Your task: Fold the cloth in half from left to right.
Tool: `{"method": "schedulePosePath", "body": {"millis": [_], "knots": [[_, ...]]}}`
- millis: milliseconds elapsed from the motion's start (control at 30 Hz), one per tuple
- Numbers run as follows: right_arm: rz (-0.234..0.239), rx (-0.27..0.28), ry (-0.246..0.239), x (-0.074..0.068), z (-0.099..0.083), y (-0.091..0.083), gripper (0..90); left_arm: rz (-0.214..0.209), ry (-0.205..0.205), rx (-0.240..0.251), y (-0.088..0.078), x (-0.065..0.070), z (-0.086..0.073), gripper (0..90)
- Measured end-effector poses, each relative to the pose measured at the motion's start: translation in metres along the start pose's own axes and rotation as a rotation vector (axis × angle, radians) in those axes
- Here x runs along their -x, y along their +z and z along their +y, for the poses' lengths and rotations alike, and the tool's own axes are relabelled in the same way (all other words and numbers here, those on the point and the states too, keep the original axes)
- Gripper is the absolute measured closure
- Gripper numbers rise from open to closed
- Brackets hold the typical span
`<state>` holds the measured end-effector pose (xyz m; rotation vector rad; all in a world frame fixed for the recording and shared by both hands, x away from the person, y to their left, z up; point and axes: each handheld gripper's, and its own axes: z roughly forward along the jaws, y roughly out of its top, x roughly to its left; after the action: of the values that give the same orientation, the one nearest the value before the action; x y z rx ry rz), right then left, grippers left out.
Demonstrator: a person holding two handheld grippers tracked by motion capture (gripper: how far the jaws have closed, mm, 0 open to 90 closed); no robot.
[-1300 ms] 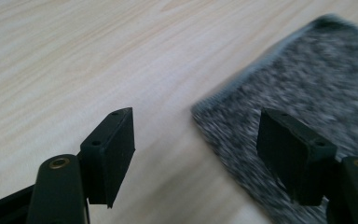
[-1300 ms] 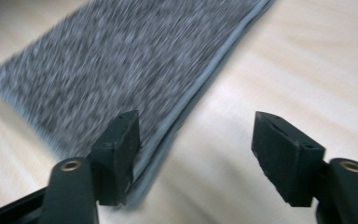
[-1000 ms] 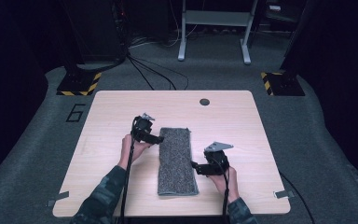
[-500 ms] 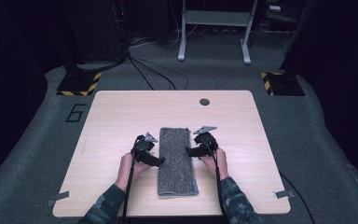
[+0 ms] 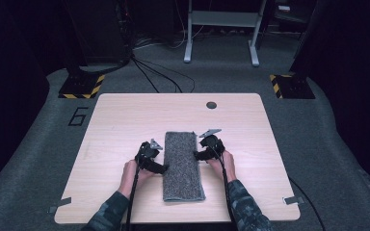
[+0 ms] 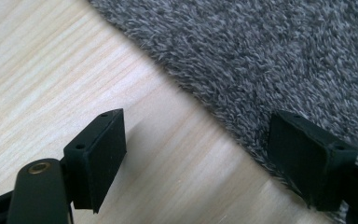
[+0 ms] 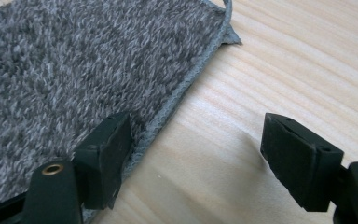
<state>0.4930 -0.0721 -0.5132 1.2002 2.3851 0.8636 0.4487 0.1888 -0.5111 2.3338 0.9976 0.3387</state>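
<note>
While the grey towel (image 5: 182,161) lies folded lengthwise mid-counter (image 5: 115,120), my left gripper (image 5: 163,169) straddles its left edge, fingers (image 6: 98,154) spread. Slightly farther, my right gripper (image 5: 197,155) straddles the right edge, fingers (image 7: 107,154) spread, nothing pinched.

A grey towel (image 5: 183,163) of rough, looped terry cloth is laid on a table (image 5: 125,120) of pale, matt wood grain — gripper pads (image 6: 100,154) are seen in matt black plastic.

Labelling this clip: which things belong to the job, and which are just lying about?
In the job:
grey towel
left claw, open at its left edge
right claw, open at its right edge

Lying about:
table
round dark spot on the table
</note>
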Motion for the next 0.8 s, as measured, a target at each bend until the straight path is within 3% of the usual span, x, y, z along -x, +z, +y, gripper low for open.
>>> {"method": "schedulePosePath", "body": {"millis": [133,200,233,333,400,567,800], "knots": [[0.014,-0.001,-0.008,0.004,0.001,0.001,23.7,-0.005,-0.008,0.009,-0.001,-0.002,-0.002,19.6],[0.027,-0.004,-0.011,0.005,0.001,0.001,24.0,-0.044,-0.031,0.020,-0.002,-0.006,-0.002,19.2],[0.062,-0.001,0.012,0.009,0.002,0.002,23.4,-0.058,-0.050,0.042,-0.004,-0.011,0.001,18.5],[0.094,0.018,0.048,0.015,0.005,0.002,24.2,-0.071,-0.063,0.054,-0.005,-0.018,0.006,18.2],[0.073,0.034,0.040,0.018,0.011,0.001,24.9,-0.059,-0.076,0.056,-0.004,-0.027,0.013,19.2],[0.091,0.045,0.074,0.025,0.030,0.001,26.9,-0.051,-0.124,0.077,0.003,-0.051,0.034,20.5],[0.080,0.032,0.110,0.032,0.049,0.017,36.6,-0.033,-0.165,0.076,0.022,-0.076,0.061,24.2]]}}
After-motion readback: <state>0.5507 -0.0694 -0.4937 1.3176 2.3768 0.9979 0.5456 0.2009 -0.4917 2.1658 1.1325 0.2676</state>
